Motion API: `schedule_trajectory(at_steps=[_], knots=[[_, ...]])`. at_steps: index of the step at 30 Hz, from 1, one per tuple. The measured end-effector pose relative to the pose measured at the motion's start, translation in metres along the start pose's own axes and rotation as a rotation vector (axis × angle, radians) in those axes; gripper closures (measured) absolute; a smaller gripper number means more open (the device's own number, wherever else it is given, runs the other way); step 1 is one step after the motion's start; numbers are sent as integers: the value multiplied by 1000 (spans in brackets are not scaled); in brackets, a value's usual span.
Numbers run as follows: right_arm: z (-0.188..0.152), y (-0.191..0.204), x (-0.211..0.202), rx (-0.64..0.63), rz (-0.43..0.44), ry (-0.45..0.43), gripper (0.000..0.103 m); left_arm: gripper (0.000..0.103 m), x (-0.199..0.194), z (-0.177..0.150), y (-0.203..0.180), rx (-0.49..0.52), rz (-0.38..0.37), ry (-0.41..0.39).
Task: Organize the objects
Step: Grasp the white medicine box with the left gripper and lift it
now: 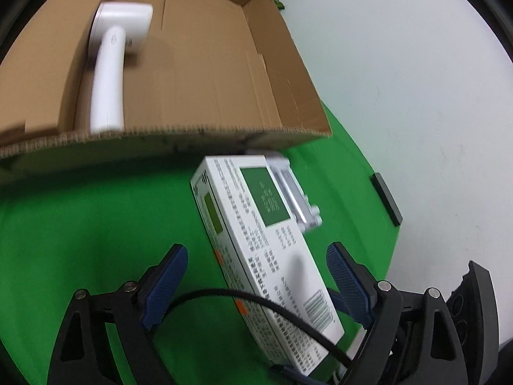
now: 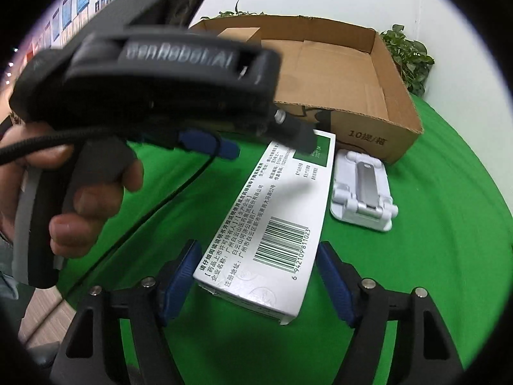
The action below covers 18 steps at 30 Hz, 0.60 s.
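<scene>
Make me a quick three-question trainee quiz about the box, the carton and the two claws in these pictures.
1. True or false: the white handheld device lies inside the cardboard carton.
2. What lies on the green cloth right beside the medicine box? A) phone stand B) mug C) scissors
3. Fill in: both the left claw and the right claw are ____ around the medicine box.

Key: 1 true; 2 A; 3 open. Neither claw's pads appear to press the box yet.
</scene>
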State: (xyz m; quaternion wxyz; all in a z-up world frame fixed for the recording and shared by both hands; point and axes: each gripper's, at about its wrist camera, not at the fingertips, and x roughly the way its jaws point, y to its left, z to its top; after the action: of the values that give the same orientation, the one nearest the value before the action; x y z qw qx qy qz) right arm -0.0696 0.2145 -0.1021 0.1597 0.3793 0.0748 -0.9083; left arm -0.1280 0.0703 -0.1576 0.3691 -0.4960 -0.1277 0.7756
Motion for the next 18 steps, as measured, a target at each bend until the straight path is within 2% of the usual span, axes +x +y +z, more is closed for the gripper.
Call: schedule_trajectory(at_steps=[3, 8, 11, 12, 16, 18], knots=[[-10, -2, -12, 1, 26, 8, 33, 16, 0, -20, -5, -16, -24, 39], [-37, 0, -34, -51, 59, 42, 34, 16, -3, -43, -10, -55, -82, 51], [-47, 0, -42, -47, 29, 42, 26, 16, -1, -45, -9, -78, -106, 53], [-47, -1, -43, -31, 38, 34, 23, 16, 1, -45, -8, -83, -106, 59], [-37, 0, -43, -14, 54, 2, 24, 19, 5, -44, -10, -83, -120, 64], [-32, 5, -36, -25, 56, 20, 25, 21, 6, -43, -8, -99, -132, 59]])
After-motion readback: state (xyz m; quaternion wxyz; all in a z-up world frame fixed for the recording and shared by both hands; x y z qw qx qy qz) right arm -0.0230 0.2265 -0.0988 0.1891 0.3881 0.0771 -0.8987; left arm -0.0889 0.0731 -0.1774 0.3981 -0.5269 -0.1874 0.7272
